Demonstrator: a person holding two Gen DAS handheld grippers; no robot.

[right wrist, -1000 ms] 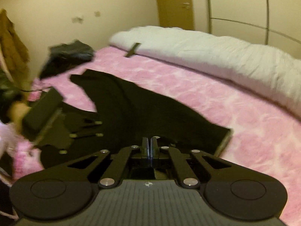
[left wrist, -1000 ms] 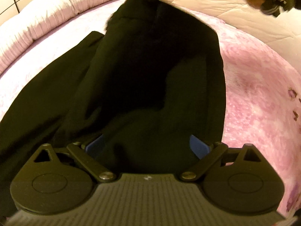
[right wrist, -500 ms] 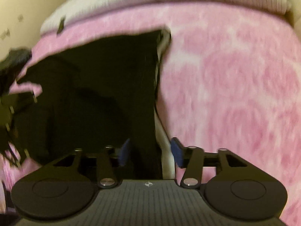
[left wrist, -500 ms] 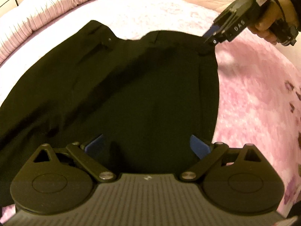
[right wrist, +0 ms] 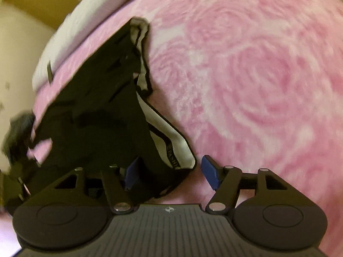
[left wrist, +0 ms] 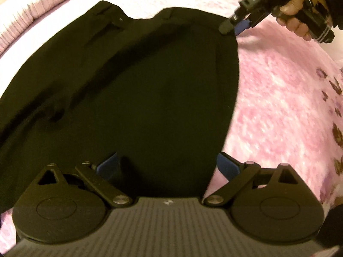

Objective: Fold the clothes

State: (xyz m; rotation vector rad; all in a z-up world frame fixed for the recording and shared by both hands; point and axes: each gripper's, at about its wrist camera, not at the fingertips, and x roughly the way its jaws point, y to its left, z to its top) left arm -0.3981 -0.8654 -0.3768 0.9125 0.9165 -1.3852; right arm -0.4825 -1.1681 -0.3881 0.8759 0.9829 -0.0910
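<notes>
Left tongs [left wrist: 167, 165]: blue pads spread wide, nothing pinched between them. They hover low over the near end of the black trousers [left wrist: 133, 98], the cloth lying in the gap but not gripped.

Right tongs [right wrist: 169, 169]: also spread, pads well apart. The waistband corner of the trousers sits between them, nearer the left pad, with the white inner lining [right wrist: 171, 141] turned out and showing a printed label. From the left wrist view the right tongs [left wrist: 234, 24] sit at the far right corner of the garment, touching or just above its edge; contact cannot be told.

The trousers lie spread on the bed, on a pink rose-patterned blanket [right wrist: 257, 75], mostly flat, with a long ridge running down the left half. A pale quilted duvet [left wrist: 42, 6] is bunched along the far edge of the bed.

Handling, as judged: woven trouser cloth, soft and limp, light, no stiffness to hold a shape once lifted. It will sag and slide between pads unless two layers are caught. The waistband is the thickest, firmest part and gives the best bite; hems are the next choice. A grip in mid-panel would likely pick up only the top layer. The fleecy blanket may drag on the cloth, so lifting beats sliding.
</notes>
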